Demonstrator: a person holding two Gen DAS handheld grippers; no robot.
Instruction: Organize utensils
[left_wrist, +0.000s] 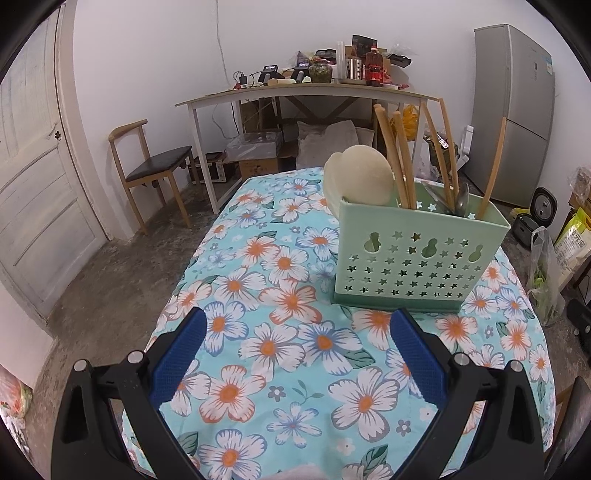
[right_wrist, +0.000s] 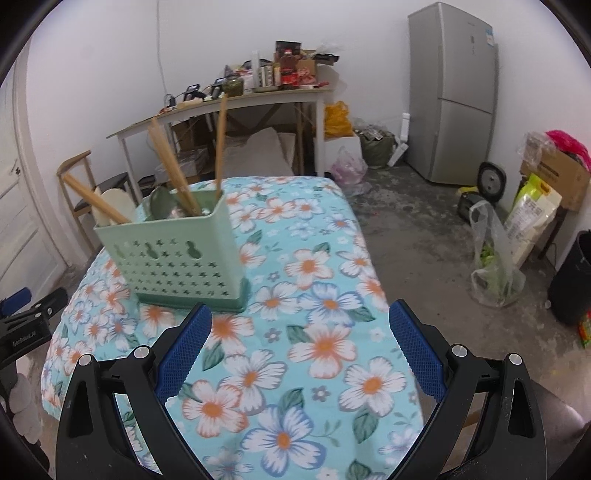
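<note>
A pale green utensil holder (left_wrist: 417, 258) with star cut-outs stands upright on the floral tablecloth (left_wrist: 280, 354). It holds a cream rice paddle (left_wrist: 364, 177), several wooden chopsticks (left_wrist: 402, 155) and metal spoons (left_wrist: 460, 201). My left gripper (left_wrist: 297, 325) is open and empty, just in front of the holder. In the right wrist view the holder (right_wrist: 177, 254) is ahead to the left, with chopsticks (right_wrist: 219, 144) sticking out. My right gripper (right_wrist: 299, 321) is open and empty, to the right of the holder. The left gripper's edge (right_wrist: 26, 314) shows at far left.
The table (right_wrist: 332, 258) has edges at left and far end. A wooden chair (left_wrist: 147, 173) and a cluttered desk (left_wrist: 303, 92) stand behind it. A grey fridge (right_wrist: 454, 96), bags (right_wrist: 495, 258) and boxes sit on the floor at right.
</note>
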